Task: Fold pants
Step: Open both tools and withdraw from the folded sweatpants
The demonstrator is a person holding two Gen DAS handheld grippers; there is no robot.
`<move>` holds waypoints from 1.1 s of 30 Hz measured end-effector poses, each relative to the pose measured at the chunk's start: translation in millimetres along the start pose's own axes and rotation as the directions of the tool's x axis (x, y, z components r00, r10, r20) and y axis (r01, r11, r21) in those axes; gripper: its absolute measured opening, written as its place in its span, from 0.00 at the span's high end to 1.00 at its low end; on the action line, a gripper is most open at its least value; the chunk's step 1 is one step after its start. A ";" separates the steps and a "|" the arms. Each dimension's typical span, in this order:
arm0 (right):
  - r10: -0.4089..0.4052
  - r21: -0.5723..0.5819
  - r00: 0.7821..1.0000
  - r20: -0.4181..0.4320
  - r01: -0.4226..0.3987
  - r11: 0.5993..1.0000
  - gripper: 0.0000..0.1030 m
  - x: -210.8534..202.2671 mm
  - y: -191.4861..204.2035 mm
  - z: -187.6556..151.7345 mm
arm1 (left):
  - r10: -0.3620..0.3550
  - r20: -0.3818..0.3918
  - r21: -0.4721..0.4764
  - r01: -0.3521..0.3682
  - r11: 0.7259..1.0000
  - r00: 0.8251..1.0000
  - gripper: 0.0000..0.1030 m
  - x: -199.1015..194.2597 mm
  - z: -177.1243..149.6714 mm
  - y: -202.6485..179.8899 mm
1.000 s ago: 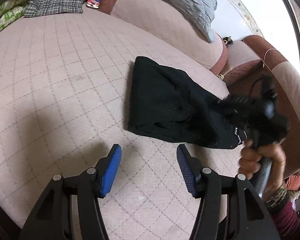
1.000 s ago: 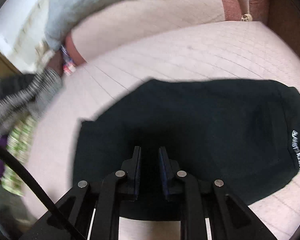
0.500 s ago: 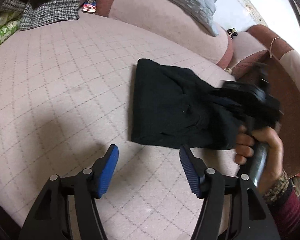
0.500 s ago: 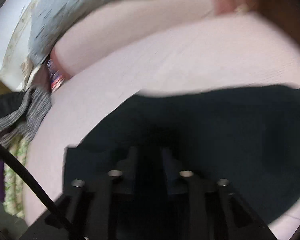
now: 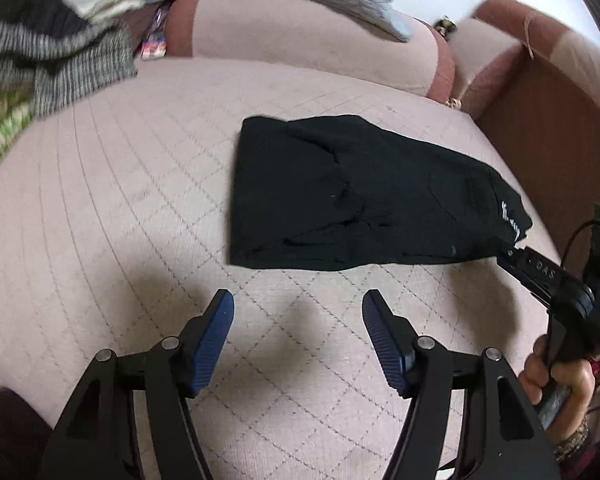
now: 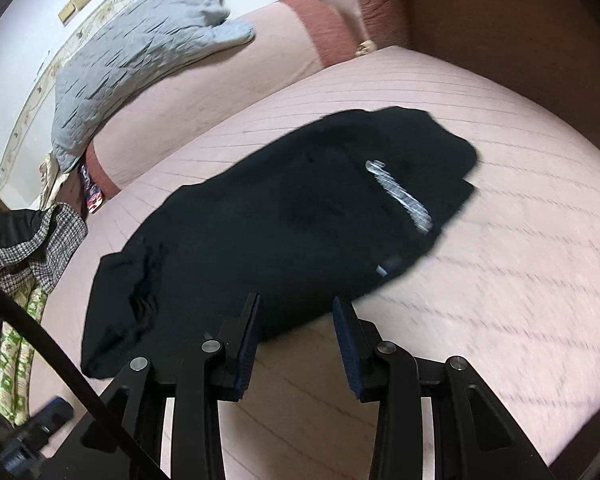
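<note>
- Pants (image 5: 356,196): one black pair, folded into a flat bundle, lying on the pink quilted bed (image 5: 112,216).
- In the left view the long axis runs left to right, tilting down toward the right. The squared-off folded edge is on the left, and the end with the white lettering (image 5: 511,222) points right, toward the brown bed frame (image 5: 560,132).
- In the right view the same bundle runs diagonally, lettered end far right, rumpled end near left.
- Left tongs (image 5: 298,334): released, blue pads spread wide, hovering over bare bed just short of the pants' near edge, touching nothing.
- Right tongs (image 6: 296,334): also released, nothing between the pads. They sit right at the near edge of the pants. In the left view their tip is by the lettered corner, but I can't tell if it touches the cloth.
- One hand (image 5: 556,376) shows on the right tongs' handle.
- Other stuff: one grey quilted cover (image 6: 136,56) draped over the pink bolster (image 5: 300,52), and one pile of checked cloth (image 5: 56,68) at the far left.
- Right view is pretty blurry.
</note>
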State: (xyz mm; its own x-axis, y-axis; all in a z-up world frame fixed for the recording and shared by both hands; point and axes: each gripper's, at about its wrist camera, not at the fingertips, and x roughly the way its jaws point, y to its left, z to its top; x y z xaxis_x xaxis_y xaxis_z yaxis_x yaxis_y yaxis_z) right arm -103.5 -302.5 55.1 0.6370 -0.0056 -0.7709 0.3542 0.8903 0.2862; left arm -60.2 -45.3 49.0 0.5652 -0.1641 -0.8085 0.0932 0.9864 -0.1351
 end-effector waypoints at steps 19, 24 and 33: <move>-0.054 -0.119 0.994 0.094 0.065 0.991 0.48 -22.0 -15.0 -32.9 | 0.076 0.025 0.234 -0.080 0.969 0.997 0.34 -9.1 -7.7 -70.6; -0.050 -0.119 0.994 0.099 0.062 0.991 0.47 -23.6 -15.9 -32.3 | 0.076 0.014 0.249 -0.077 0.965 0.997 0.34 -6.3 -8.9 -74.8; -0.043 -0.098 0.993 0.106 0.053 0.994 0.46 -25.5 -21.3 -30.0 | 0.080 -0.003 0.267 -0.076 0.961 0.997 0.34 0.1 -9.8 -82.9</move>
State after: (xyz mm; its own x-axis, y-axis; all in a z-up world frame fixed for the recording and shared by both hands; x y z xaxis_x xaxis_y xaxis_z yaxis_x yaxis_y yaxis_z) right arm -147.8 -307.7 51.6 0.6903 -0.0922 -0.7176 0.3188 0.9291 0.1873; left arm -75.9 -127.1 54.5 0.5687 -0.0849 -0.8182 0.2656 0.9603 0.0850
